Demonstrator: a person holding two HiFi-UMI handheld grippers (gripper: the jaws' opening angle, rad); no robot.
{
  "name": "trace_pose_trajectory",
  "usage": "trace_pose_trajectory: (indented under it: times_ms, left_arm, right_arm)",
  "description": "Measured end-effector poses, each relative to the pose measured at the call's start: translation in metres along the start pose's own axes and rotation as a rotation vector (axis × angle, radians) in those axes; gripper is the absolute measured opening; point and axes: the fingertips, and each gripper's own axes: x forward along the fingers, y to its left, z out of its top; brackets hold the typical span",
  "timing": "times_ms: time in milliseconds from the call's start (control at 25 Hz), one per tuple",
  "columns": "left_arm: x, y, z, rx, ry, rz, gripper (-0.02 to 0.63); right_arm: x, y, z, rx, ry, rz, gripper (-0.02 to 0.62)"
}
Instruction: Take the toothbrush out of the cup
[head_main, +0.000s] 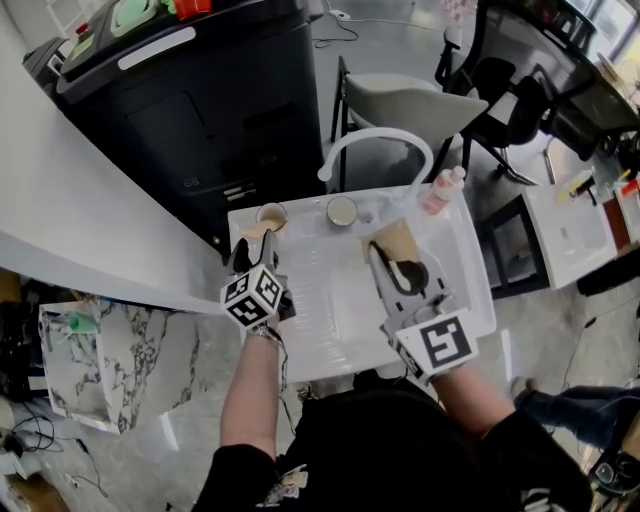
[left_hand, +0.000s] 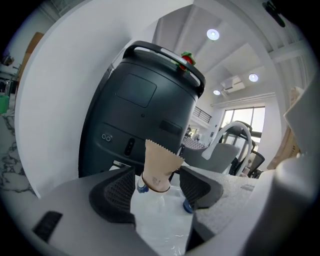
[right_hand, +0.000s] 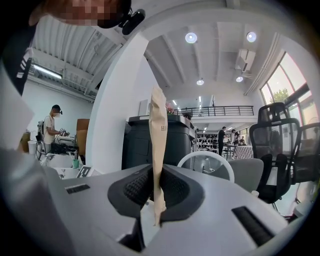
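Note:
A tan paper cup (head_main: 271, 215) stands at the back left corner of the white sink (head_main: 330, 300). A brown paper packet with a zigzag top (left_hand: 161, 162) rises in front of my left gripper (left_hand: 160, 189), in the gap between its two spread jaws. I see no pad pressing on it. In the head view the left gripper (head_main: 248, 250) is just in front of the cup. My right gripper (head_main: 385, 262) hangs over the middle of the sink, shut on a flat brown paper packet (right_hand: 158, 145) that stands upright, seen edge-on. No bare toothbrush shows.
A white arched faucet (head_main: 375, 140) rises behind the sink. Beside it are a second cup (head_main: 342, 210) and a pink-capped bottle (head_main: 440, 192). A big black machine (head_main: 190, 90) stands behind the sink at the left, and a grey chair (head_main: 420, 100) at the right.

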Motion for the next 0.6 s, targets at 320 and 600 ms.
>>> trace_pose_trajectory:
  times_ms: [320, 600]
  left_arm:
    - [0.036, 0.015, -0.014, -0.016, 0.024, 0.052, 0.261]
    - [0.056, 0.025, -0.019, -0.029, 0.029, 0.091, 0.261]
  right_arm:
    - [0.017, -0.024, -0.011, -0.015, 0.008, 0.006, 0.032]
    - [0.026, -0.038, -0.026, 0.012, 0.058, -0.002, 0.032]
